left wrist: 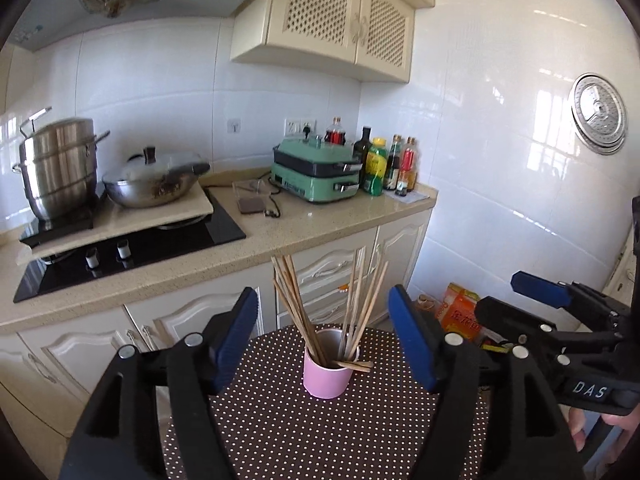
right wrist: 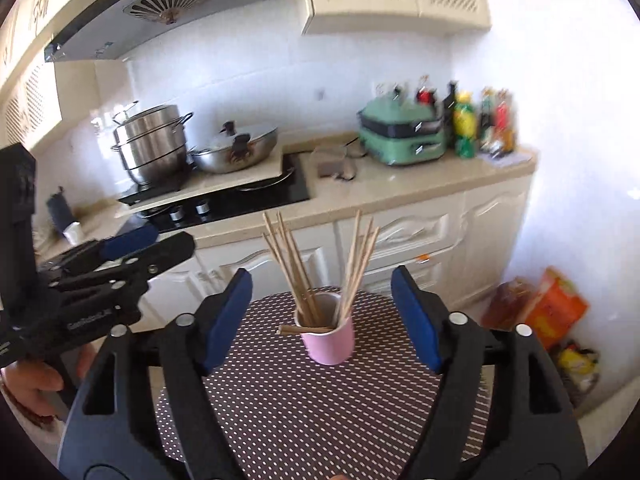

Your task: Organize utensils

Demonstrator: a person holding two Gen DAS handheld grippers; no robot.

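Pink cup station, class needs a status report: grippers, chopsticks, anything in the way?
Left gripper open, empty; right gripper open, empty. Chopsticks standing in pink cup on dotted table; one pair lying across the rim. Path clear.

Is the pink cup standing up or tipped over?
Standing up. The cup sits flat on the dotted table, its open mouth up, with chopsticks poking out.

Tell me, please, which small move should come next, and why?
Probably lower one open claw, say the right claw, to the short stick pieces lying across the rim of the pink cup and stand them inside. The other chopsticks already stand upright, and the left claw is open and holds nothing.
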